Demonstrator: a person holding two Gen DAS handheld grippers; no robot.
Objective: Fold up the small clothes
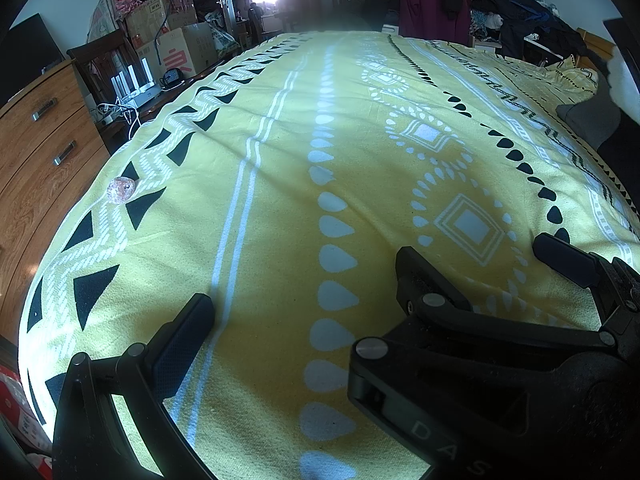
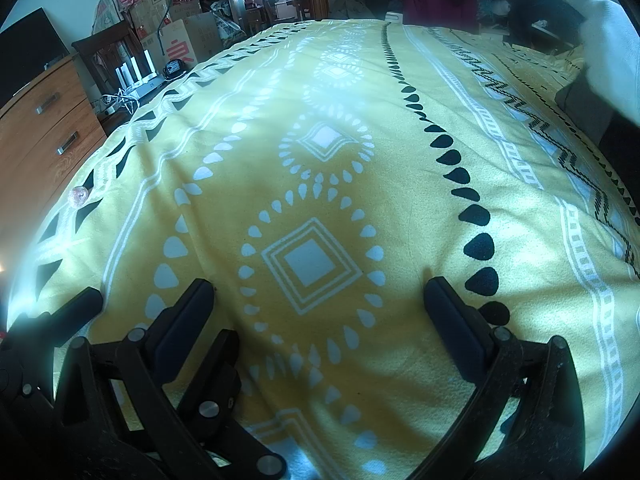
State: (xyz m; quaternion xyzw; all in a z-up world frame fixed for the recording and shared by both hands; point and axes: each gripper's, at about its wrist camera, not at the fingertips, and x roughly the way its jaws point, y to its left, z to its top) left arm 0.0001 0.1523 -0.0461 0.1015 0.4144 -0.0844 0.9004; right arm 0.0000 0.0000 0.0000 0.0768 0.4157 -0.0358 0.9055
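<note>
Both your left gripper and right gripper stand spread, empty above the bedspread. No garment lies between the jaws; locate one first.

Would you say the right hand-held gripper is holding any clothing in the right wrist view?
No, the right hand-held gripper is open, with only the bare yellow bedspread between its fingers.

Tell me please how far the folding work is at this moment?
Nothing looks done: no folded garment lies on the yellow patterned bedspread. Nothing is in hand either: the left gripper and the right gripper are both open and hold nothing, low over the spread. All the folding is left. A grey cloth lies at the far right edge; what it is cannot be told.
</note>
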